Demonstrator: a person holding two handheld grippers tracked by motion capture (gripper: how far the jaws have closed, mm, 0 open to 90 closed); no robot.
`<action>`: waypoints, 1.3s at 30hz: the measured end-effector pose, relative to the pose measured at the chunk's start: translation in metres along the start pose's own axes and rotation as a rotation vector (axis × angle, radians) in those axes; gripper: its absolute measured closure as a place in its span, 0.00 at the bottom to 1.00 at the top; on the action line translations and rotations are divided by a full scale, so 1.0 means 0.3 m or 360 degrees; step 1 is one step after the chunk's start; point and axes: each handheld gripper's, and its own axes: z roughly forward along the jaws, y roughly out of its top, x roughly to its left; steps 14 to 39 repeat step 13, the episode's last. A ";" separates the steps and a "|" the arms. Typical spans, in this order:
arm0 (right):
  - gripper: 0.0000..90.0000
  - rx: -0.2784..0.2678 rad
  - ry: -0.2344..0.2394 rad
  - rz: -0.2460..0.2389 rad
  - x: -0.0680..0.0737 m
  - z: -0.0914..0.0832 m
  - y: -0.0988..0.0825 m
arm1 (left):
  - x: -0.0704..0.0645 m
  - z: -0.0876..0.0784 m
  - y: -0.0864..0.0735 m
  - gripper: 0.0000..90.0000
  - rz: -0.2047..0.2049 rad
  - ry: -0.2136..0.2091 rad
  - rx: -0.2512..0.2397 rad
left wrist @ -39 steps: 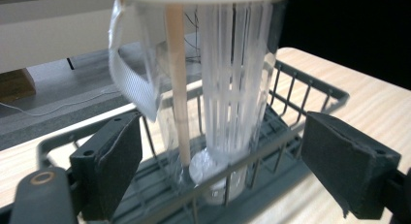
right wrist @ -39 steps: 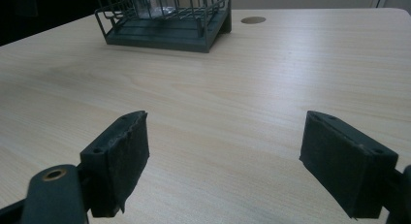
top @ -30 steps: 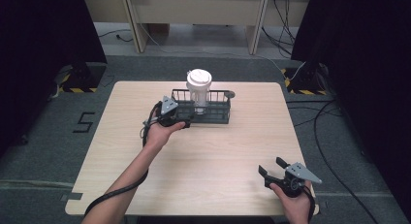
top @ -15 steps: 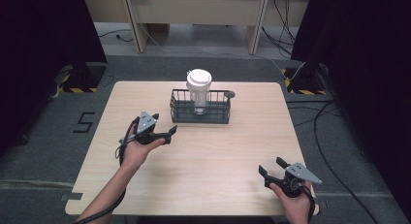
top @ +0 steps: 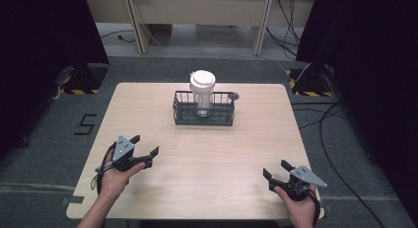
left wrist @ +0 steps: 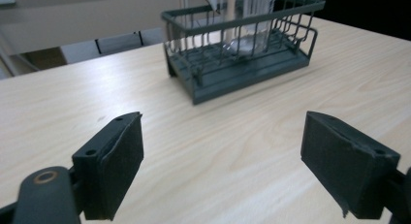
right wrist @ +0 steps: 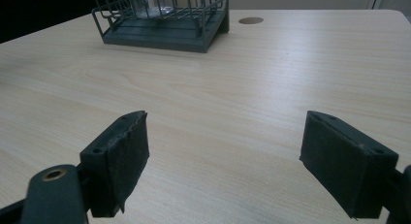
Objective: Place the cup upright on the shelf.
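Note:
A dark wire basket [top: 203, 113] stands at the far middle of the wooden table [top: 236, 144], and a white lidded cup [top: 202, 92] stands upright inside it. The basket [left wrist: 240, 49] lies ahead of my left gripper [left wrist: 220, 168], whose jaws are wide apart with nothing between them. My left gripper [top: 144, 146] rests near the table's front left, well short of the basket. At the front right my right gripper [top: 275, 171] is open and empty too. From it the basket [right wrist: 165, 20] appears far off at the upper left beyond my right gripper [right wrist: 223, 161].
A small round hole [right wrist: 251, 21] in the tabletop sits just right of the basket. Dark curtains flank the table, and cables [top: 335, 124] run over the grey floor at the right. A pale cabinet [top: 197, 11] stands behind.
My left gripper has drawn back from the basket toward the front left of the table, open and empty. The cup stays in the basket. The right gripper has not moved.

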 end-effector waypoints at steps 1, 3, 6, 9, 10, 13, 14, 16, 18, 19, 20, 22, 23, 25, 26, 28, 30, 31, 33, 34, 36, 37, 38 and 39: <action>0.20 0.0000 0.0000 0.0000 0.000 0.000 0.000 | 0.007 -0.016 -0.012 0.17 -0.0003 0.0011 -0.0001; 0.20 0.0001 0.0002 0.0004 0.002 0.000 0.000 | 0.018 -0.045 -0.035 0.17 -0.0017 0.0031 -0.0003; 0.20 0.0007 0.0003 0.0003 0.003 0.001 0.000 | 0.024 -0.080 -0.074 0.17 -0.0074 0.0067 -0.0002; 0.20 0.0004 0.0000 0.0002 0.003 0.000 0.000 | 0.017 -0.096 -0.108 0.17 -0.0111 0.0083 -0.0001; 0.20 0.0005 0.0001 0.0004 0.003 0.001 0.000 | 0.015 -0.097 -0.111 0.17 -0.0117 0.0078 0.0000; 0.20 0.0005 0.0003 0.0002 0.004 0.000 0.000 | 0.005 -0.099 -0.108 0.17 -0.0128 0.0088 -0.0029; 0.20 0.0005 0.0003 0.0002 0.004 0.000 0.000 | 0.005 -0.099 -0.108 0.17 -0.0128 0.0088 -0.0029; 0.20 0.0005 0.0003 0.0002 0.004 0.000 0.000 | 0.005 -0.099 -0.108 0.17 -0.0128 0.0088 -0.0029; 0.20 0.0005 0.0003 0.0002 0.004 0.000 0.000 | 0.005 -0.099 -0.108 0.17 -0.0128 0.0088 -0.0029; 0.20 0.0005 0.0003 0.0002 0.004 0.000 0.000 | 0.005 -0.099 -0.108 0.17 -0.0128 0.0088 -0.0029; 0.20 0.0005 0.0003 0.0002 0.004 0.000 0.000 | 0.005 -0.099 -0.108 0.17 -0.0128 0.0088 -0.0029; 0.20 0.0005 0.0003 0.0002 0.004 0.000 0.000 | 0.005 -0.099 -0.108 0.17 -0.0128 0.0088 -0.0029; 0.20 0.0005 0.0003 0.0002 0.004 0.000 0.000 | 0.005 -0.099 -0.108 0.17 -0.0128 0.0088 -0.0029; 0.20 0.0005 0.0003 0.0002 0.004 0.000 0.000 | 0.005 -0.099 -0.108 0.17 -0.0128 0.0088 -0.0029; 0.20 0.0005 0.0003 0.0002 0.004 0.000 0.000 | 0.005 -0.099 -0.108 0.17 -0.0128 0.0088 -0.0029; 0.20 0.0005 0.0003 0.0002 0.004 0.000 0.000 | 0.005 -0.099 -0.108 0.17 -0.0128 0.0088 -0.0029; 0.20 0.0005 0.0003 0.0002 0.004 0.000 0.000 | 0.005 -0.099 -0.108 0.17 -0.0128 0.0088 -0.0029; 0.20 0.0005 0.0003 0.0002 0.004 0.000 0.000 | 0.005 -0.099 -0.108 0.17 -0.0128 0.0088 -0.0029; 0.20 0.0005 0.0003 0.0002 0.004 0.000 0.000 | 0.005 -0.099 -0.108 0.17 -0.0128 0.0088 -0.0029; 0.20 0.0005 0.0003 0.0002 0.004 0.000 0.000 | 0.005 -0.099 -0.108 0.17 -0.0128 0.0088 -0.0029; 0.20 0.0005 0.0003 0.0002 0.004 0.000 0.000 | 0.005 -0.099 -0.108 0.17 -0.0128 0.0088 -0.0029; 0.20 0.0005 0.0003 0.0002 0.004 0.000 0.000 | 0.005 -0.099 -0.108 0.17 -0.0128 0.0088 -0.0029; 0.20 0.0005 0.0003 0.0002 0.004 0.000 0.000 | 0.005 -0.099 -0.108 0.17 -0.0128 0.0088 -0.0029; 0.20 0.0005 0.0003 0.0002 0.004 0.000 0.000 | 0.005 -0.099 -0.108 0.17 -0.0128 0.0088 -0.0029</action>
